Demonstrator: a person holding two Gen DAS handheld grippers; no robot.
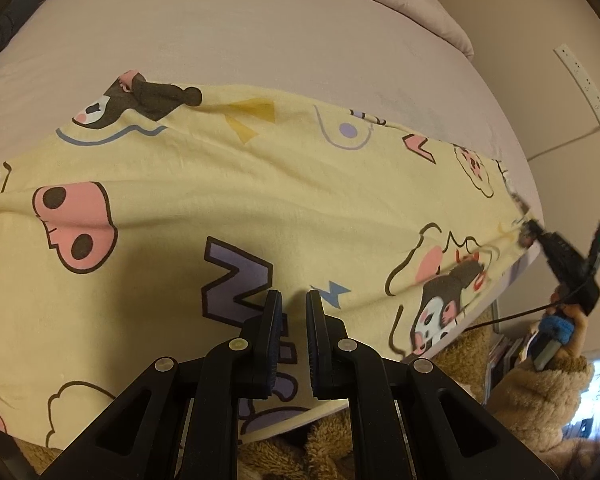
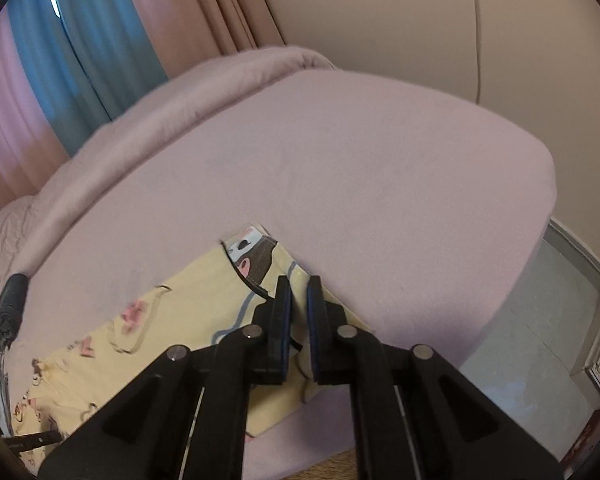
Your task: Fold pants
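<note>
Across the pink bed (image 1: 260, 40), yellow cartoon-print pants (image 1: 220, 184) lie flat beneath both grippers' jaws, each pair slightly apart, holding nothing.

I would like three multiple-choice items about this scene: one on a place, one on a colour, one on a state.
1. Where do the pants lie?
A. on the bed
B. on the floor
C. on a chair

2. What is the base colour of the pants?
A. dark blue
B. pale yellow
C. red

3. How stands the left gripper?
A. shut flat on a book
C. out of view
B. slightly open, a gap between its fingers

Key:
1 A, they are spread over the pink bed sheet.
2 B, the cloth is pale yellow with cartoon prints.
3 B, cloth shows through the gap between the fingers.
</note>
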